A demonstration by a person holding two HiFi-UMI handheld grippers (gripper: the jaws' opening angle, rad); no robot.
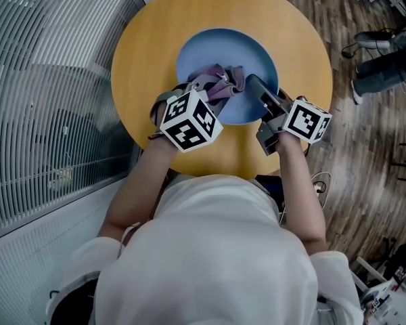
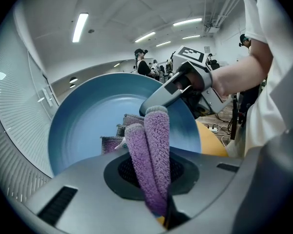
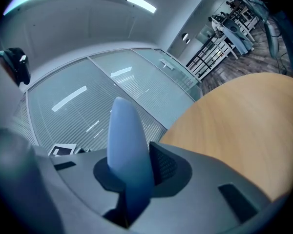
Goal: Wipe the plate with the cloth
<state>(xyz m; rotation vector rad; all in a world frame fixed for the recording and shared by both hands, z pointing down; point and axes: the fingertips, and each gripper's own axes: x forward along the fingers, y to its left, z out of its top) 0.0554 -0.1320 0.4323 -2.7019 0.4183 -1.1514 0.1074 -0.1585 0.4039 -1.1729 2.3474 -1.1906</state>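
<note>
A blue plate point(image 1: 210, 49) lies in the middle of a round wooden table point(image 1: 149, 39). On its near half sits a bunched purple cloth point(image 1: 220, 81). My left gripper point(image 1: 201, 92) is shut on that cloth; in the left gripper view a folded roll of the cloth point(image 2: 154, 150) sticks up between the jaws in front of the plate point(image 2: 88, 121). My right gripper point(image 1: 257, 90) is shut on the plate's right rim. The right gripper view shows the rim of the plate point(image 3: 127, 140) edge-on between the jaws, with the table point(image 3: 239, 126) beyond.
A slatted glass wall point(image 1: 47, 114) runs close along the table's left side. On the wooden floor to the right are a seated person's legs and shoes point(image 1: 382, 70) and cables point(image 1: 319, 181). The person's body fills the near side.
</note>
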